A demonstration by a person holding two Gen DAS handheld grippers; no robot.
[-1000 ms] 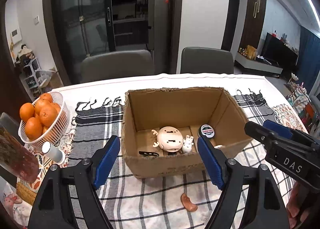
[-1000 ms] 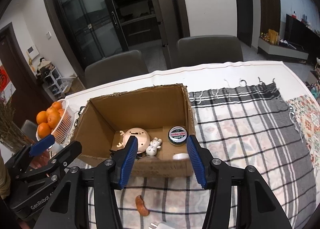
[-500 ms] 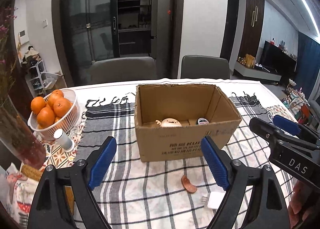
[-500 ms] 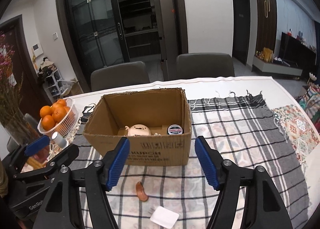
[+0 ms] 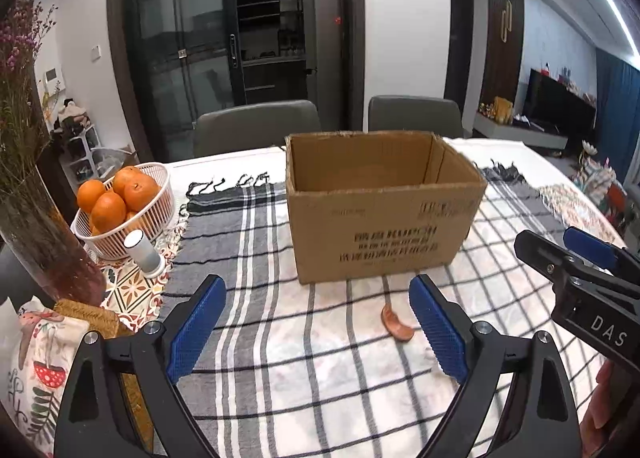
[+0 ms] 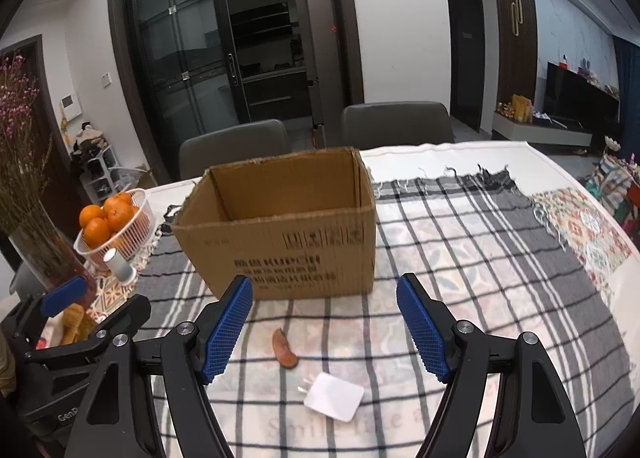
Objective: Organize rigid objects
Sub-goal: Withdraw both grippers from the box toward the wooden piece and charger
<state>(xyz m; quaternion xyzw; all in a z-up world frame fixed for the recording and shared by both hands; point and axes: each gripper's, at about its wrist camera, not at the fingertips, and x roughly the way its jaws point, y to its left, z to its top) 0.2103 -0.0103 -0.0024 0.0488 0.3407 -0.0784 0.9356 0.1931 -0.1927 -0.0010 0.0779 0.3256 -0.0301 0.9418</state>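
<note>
An open cardboard box point(image 5: 384, 218) point(image 6: 280, 234) stands on the checked cloth, and its contents are hidden behind its front wall. In front of it lie a small curved brown piece point(image 5: 396, 326) point(image 6: 284, 350) and a white plug adapter point(image 6: 334, 396). My left gripper point(image 5: 316, 284) hovers over the cloth short of the box. Its jaws are opening, with nothing between the blue pads point(image 5: 196, 330). My right gripper point(image 6: 324, 282) is just as far back, above the brown piece and the adapter. Its jaws are also opening and hold nothing. Each gripper shows at the edge of the other's view.
At the left stand a white basket of oranges point(image 5: 120, 202) point(image 6: 116, 226), a small white cylinder point(image 5: 142, 254) and a glass vase of dried flowers point(image 5: 40, 242). A printed cushion point(image 5: 36, 358) lies at the near left. Two grey chairs point(image 5: 256, 126) stand behind the table.
Both grippers have drawn back from over the box toward the table's near side, so the toys and tin inside dropped from sight. Both jaws have spread wider. The white adapter came into the right view.
</note>
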